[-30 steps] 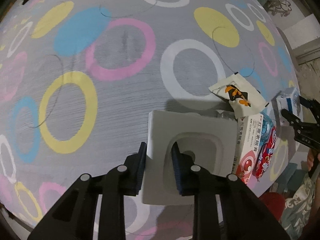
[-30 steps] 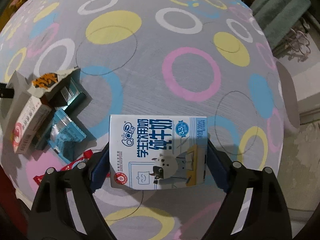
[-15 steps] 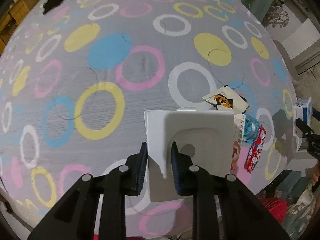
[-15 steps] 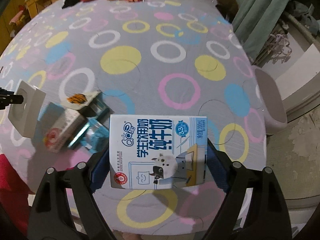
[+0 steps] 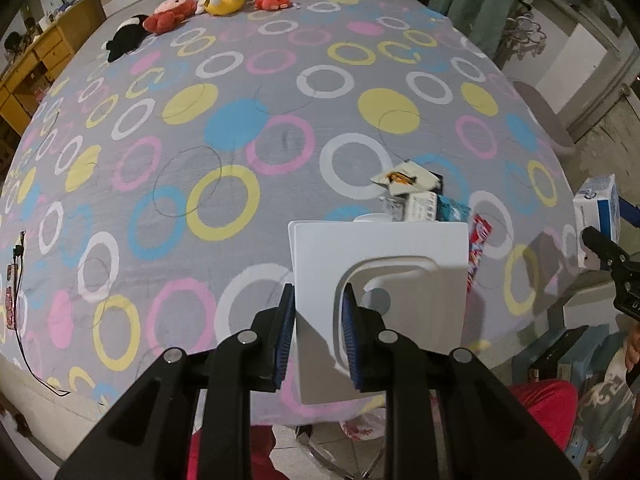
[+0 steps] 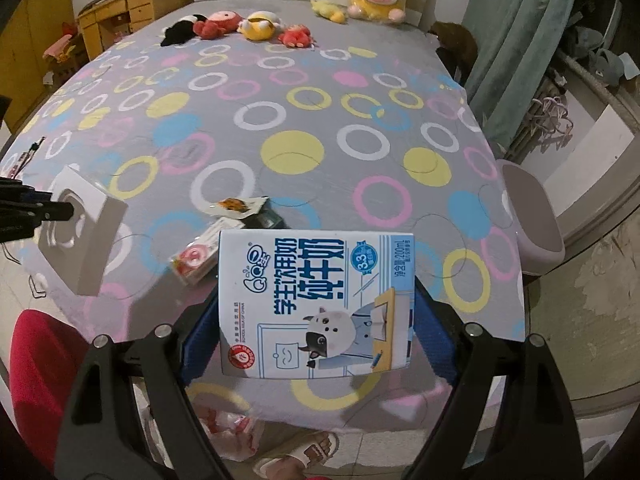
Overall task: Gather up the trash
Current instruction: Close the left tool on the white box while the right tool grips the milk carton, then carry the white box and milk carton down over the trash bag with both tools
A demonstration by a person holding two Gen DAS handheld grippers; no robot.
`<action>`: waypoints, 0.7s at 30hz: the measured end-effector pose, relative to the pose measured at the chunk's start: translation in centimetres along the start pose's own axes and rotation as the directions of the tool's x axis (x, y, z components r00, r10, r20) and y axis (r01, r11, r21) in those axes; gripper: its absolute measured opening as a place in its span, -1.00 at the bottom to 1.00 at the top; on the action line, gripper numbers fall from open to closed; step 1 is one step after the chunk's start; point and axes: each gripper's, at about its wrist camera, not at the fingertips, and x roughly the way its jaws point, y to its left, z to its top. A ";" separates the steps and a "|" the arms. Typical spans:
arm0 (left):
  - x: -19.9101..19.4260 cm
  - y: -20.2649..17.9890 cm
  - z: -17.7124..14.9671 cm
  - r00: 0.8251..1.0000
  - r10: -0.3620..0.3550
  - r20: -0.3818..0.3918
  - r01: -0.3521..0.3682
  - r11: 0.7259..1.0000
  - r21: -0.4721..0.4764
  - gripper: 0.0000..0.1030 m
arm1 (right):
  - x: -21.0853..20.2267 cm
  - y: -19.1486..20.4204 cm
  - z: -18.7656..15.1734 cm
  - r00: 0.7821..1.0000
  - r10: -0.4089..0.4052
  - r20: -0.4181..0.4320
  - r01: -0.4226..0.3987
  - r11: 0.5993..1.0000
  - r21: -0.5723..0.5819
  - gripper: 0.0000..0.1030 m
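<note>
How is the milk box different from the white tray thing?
The milk carton is covered in blue print with a cartoon cow; the white tray is plain. The carton is a closed box; the tray is a thin insert with a hollow. The right gripper spans the whole carton; the left gripper pinches only the tray's edge. Both are held up off the bed.

Snack wrappers (image 5: 424, 200) partly hidden behind white tray (image 5: 400, 240).
</note>
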 end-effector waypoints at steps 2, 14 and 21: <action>-0.5 -0.7 -0.9 1.000 -0.007 0.005 0.007 1.000 0.012 -0.55 | -0.9 0.6 -0.6 1.000 0.011 0.012 -0.011 1.000 0.005 0.62; -2.9 -3.8 -7.6 0.999 -0.034 0.024 0.033 0.998 0.055 -0.55 | -5.5 5.6 -6.3 0.999 0.007 0.034 -0.007 1.000 -0.007 0.62; -4.0 -4.9 -11.8 0.999 -0.038 0.025 0.037 0.997 0.062 -0.55 | -8.0 8.7 -10.0 0.999 0.004 0.044 -0.003 1.000 -0.026 0.62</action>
